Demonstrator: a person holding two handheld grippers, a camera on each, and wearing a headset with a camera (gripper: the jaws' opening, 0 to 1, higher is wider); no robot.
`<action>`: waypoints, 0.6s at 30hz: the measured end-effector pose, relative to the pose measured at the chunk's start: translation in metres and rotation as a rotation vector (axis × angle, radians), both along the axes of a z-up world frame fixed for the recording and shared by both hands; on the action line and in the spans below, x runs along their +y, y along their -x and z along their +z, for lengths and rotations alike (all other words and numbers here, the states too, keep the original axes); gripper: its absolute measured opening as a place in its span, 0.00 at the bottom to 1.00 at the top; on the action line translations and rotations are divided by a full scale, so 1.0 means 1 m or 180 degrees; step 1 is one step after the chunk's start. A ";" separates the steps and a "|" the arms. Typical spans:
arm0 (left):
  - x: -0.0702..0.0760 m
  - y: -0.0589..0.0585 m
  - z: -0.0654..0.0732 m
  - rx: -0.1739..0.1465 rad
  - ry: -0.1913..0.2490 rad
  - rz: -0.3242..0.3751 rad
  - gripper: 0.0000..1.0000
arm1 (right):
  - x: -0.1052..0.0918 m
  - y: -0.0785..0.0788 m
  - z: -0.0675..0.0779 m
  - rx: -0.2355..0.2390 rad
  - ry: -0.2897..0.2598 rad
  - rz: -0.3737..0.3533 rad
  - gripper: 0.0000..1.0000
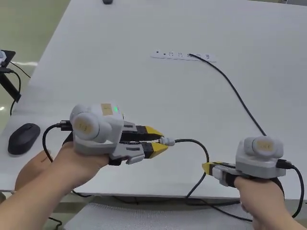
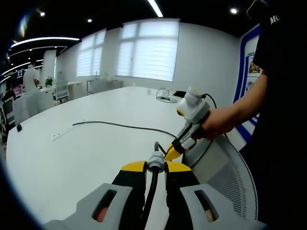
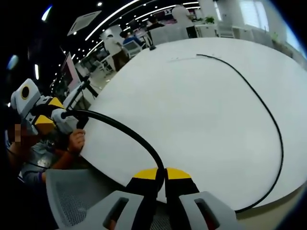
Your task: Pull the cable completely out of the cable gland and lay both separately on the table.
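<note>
A grey-white cable gland point(image 1: 167, 141) sits between the yellow tips of my left gripper point(image 1: 158, 140), which is shut on it just above the table's near edge. A black cable point(image 1: 200, 145) leaves the gland, arcs right and drops to my right gripper point(image 1: 207, 167), which is shut on it. In the left gripper view the gland point(image 2: 156, 158) stands at the jaw tips of the left gripper point(image 2: 156, 168), and the cable point(image 2: 151, 191) runs back between the jaws. In the right gripper view the right gripper point(image 3: 160, 173) pinches the cable point(image 3: 125, 129), which curves left to the gland point(image 3: 59, 115).
A white power strip point(image 1: 182, 56) lies at the far middle of the white table point(image 1: 120, 72), and its black cord point(image 1: 240, 98) runs toward the near right edge. A black mouse point(image 1: 23, 138) rests at the near left. A mesh chair point(image 1: 144, 215) sits below the table edge.
</note>
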State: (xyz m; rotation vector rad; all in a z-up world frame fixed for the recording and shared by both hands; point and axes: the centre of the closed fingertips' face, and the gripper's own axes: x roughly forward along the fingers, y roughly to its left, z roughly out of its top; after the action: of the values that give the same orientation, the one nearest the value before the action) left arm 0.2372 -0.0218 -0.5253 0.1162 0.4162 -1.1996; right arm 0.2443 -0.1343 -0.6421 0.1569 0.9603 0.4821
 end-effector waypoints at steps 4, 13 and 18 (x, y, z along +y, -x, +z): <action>-0.001 0.000 0.000 0.0011 0.0005 0.0012 0.15 | -0.001 -0.003 0.004 -0.0146 0.0073 0.0125 0.00; -0.002 -0.003 0.001 0.0008 0.0016 0.0033 0.15 | 0.021 -0.012 0.059 -0.0965 0.0321 0.0776 0.27; -0.003 -0.002 -0.001 0.0008 -0.0016 0.0031 0.15 | 0.048 -0.002 0.091 -0.1369 0.0581 0.1356 0.27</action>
State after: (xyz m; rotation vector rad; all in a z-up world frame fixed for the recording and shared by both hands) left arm 0.2393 -0.0248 -0.5267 0.1169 0.4215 -1.1893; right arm 0.2460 -0.0860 -0.5513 -0.3142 0.6055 0.7787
